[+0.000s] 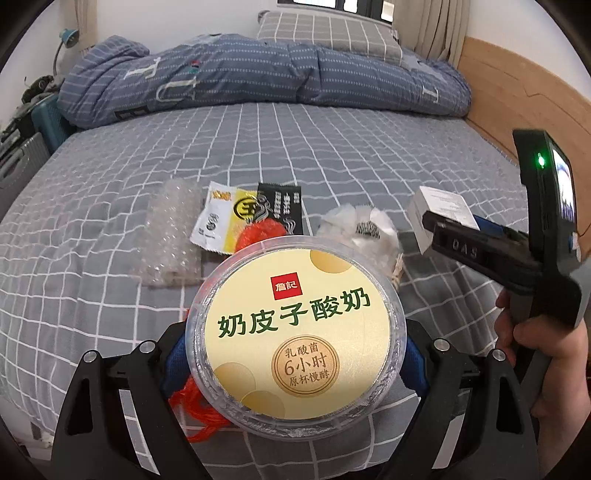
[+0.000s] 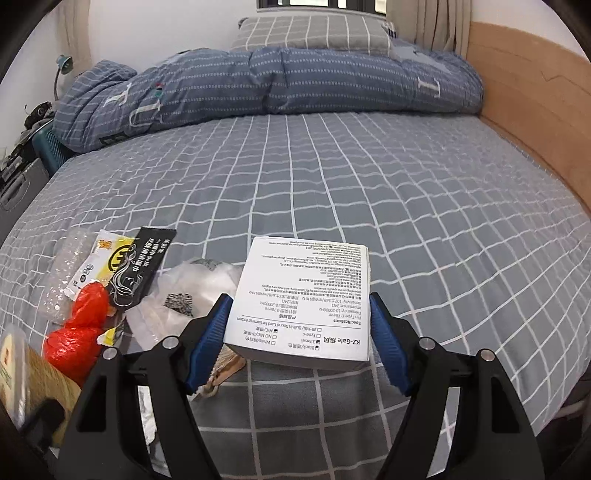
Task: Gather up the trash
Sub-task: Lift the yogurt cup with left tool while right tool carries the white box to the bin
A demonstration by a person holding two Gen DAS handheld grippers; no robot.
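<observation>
Yogurt tub (image 1: pixel 295 341) sits clamped between our left tongs (image 1: pixel 295 354), round lid facing the camera, blue pads pressed on both its sides, held above the grey checked bed (image 1: pixel 332 147). White box (image 2: pixel 306 302) is gripped in our right tongs (image 2: pixel 301 338), printed face up, a blue pad on each side of it; the left wrist view shows that same box raised off the sheet at right, with a hand (image 1: pixel 546 343) on the tool's handle. Rest of the trash lies on the bed just behind the tub: bubble wrap (image 1: pixel 170 236) at left, a yellow and white sachet (image 1: pixel 218 218) beside it, a black sachet (image 1: pixel 280 206) touching that, an orange-red plastic bag (image 2: pixel 79 328) partly under them, and a crumpled clear bag (image 1: pixel 362 236) with a QR label. Folded blue quilt (image 1: pixel 258 74) lies across the far end of the bed, a grey pillow (image 1: pixel 325 33) behind it.
</observation>
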